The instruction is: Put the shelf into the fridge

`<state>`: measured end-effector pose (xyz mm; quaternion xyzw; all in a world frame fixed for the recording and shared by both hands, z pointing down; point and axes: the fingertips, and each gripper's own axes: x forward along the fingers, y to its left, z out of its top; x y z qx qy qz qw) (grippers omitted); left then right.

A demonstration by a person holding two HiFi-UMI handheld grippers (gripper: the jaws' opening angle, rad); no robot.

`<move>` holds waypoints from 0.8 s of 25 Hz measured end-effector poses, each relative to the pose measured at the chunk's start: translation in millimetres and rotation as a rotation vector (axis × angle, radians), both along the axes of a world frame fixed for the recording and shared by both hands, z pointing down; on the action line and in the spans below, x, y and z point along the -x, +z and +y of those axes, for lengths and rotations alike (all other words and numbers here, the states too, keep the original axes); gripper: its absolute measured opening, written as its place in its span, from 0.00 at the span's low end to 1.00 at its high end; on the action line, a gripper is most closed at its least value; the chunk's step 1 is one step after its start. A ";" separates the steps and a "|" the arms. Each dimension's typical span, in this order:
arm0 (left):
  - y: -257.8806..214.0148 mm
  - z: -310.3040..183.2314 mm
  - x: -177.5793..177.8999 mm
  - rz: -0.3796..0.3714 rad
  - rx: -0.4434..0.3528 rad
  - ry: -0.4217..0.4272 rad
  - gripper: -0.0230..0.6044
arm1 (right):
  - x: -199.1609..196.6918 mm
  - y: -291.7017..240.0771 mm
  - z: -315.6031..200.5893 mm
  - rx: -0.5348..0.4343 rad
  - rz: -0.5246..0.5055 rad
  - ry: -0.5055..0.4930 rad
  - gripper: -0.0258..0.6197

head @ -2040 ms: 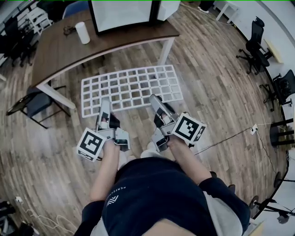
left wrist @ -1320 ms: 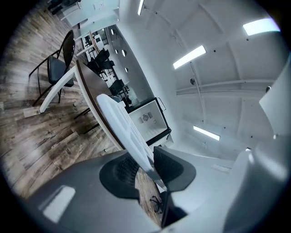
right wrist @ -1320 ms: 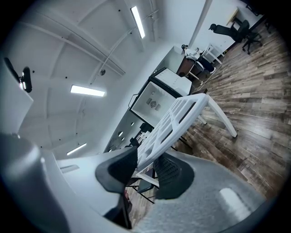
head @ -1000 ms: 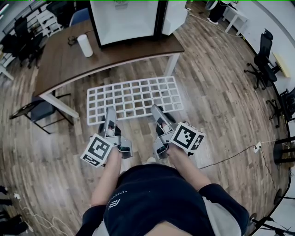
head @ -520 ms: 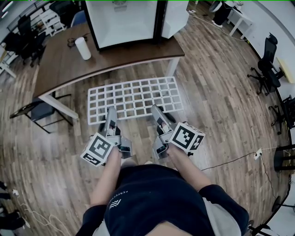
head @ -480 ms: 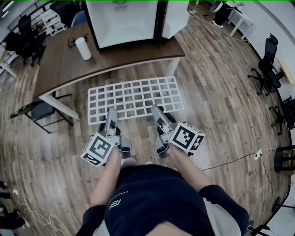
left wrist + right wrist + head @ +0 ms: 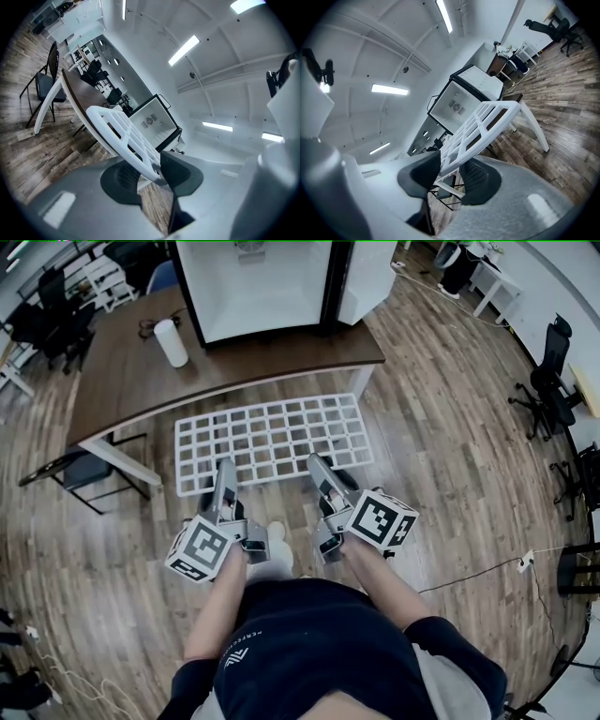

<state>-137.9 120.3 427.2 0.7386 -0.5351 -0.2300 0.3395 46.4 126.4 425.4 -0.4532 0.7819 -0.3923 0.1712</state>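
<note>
Left hand-held gripper (image 7: 225,468) and right hand-held gripper (image 7: 316,463) pinch the shelf (image 7: 272,432) edge, jaws just easing wider. I fear it slips or clips the surface (image 7: 122,367)

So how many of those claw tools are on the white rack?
2. The left gripper holds the shelf by its near edge at its left, the right gripper at its right. Both pairs of jaws have just been opening, with the rim between them.

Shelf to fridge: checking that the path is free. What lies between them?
In the head view, the brown table, its front edge and bare top, lies between the shelf and the open fridge; the white cylinder stands off left.
</note>
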 end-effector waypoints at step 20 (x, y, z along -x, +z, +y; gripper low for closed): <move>-33.9 -161.2 29.5 -0.037 -0.097 0.023 0.27 | 32.0 -33.3 -162.3 -0.047 0.057 -0.009 0.25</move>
